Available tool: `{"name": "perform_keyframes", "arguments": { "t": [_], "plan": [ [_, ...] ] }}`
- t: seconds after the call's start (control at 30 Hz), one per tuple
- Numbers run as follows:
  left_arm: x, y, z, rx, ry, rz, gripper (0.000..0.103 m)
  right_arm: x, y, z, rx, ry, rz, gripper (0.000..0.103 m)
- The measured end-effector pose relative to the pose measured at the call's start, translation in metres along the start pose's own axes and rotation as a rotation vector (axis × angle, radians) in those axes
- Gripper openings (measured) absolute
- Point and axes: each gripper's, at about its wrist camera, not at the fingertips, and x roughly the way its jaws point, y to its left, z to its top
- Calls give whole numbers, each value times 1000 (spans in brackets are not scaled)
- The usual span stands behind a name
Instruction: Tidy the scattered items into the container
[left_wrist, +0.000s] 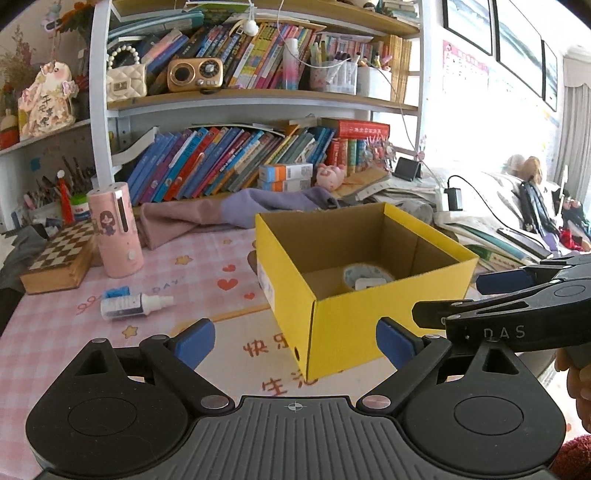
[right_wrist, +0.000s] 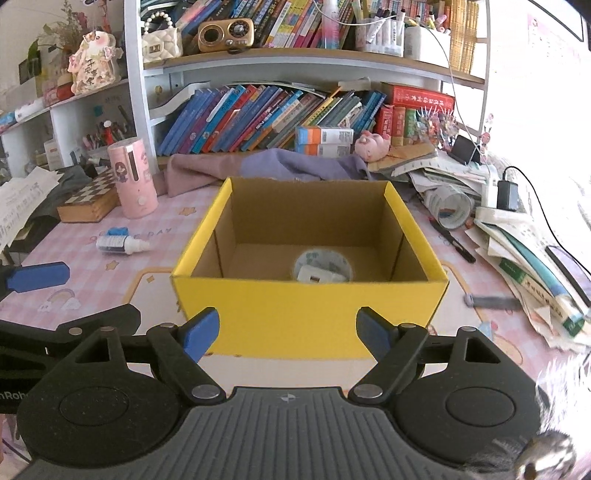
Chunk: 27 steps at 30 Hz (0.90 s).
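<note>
Two items already sit inside the open yellow cardboard box (left_wrist: 364, 291) in the left wrist view: a roll of patterned tape (left_wrist: 367, 275) with a small white block (left_wrist: 369, 283) resting in its ring, on the box floor. Left on the pink checked tablecloth (left_wrist: 55, 339), at ten o'clock from the left gripper (left_wrist: 295, 341), lies a small white spray bottle with a dark label (left_wrist: 135, 304), on its side, with a blue piece touching it at the back. The left gripper's blue-padded jaws stand apart, nothing between them. Bare cloth lies between those jaws and the bottle, so the way looks free. A tall pink cylinder (left_wrist: 116, 230) and a wooden chessboard case (left_wrist: 59, 262) stand just beyond the bottle, crowding the far side. The right gripper (left_wrist: 443, 302) reaches in from three o'clock, close to the box's near corner.

In the right wrist view, the box fills twelve o'clock, its near wall just beyond the right gripper (right_wrist: 288, 336), whose jaws are spread wide and empty. The tape roll (right_wrist: 323, 264) and white block show inside. A black pen (right_wrist: 452, 242) lies on the cloth at two o'clock, and a grey flat piece (right_wrist: 495, 302) nearer at three o'clock, both hemmed in by a slumped paper and book pile (right_wrist: 535, 258). The task looks roughly half done.
</note>
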Motion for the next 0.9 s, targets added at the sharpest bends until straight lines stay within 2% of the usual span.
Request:
{"name": "perform_keyframes", "arguments": {
  "t": [0.43,0.9],
  "plan": [
    [-27,26,-24,-8,40,10,96,-17,36,-24,21,21,0,82],
    [-51,54,-48,-58,84,70,96,-16,78,-38,-23,75,62,82]
  ]
}}
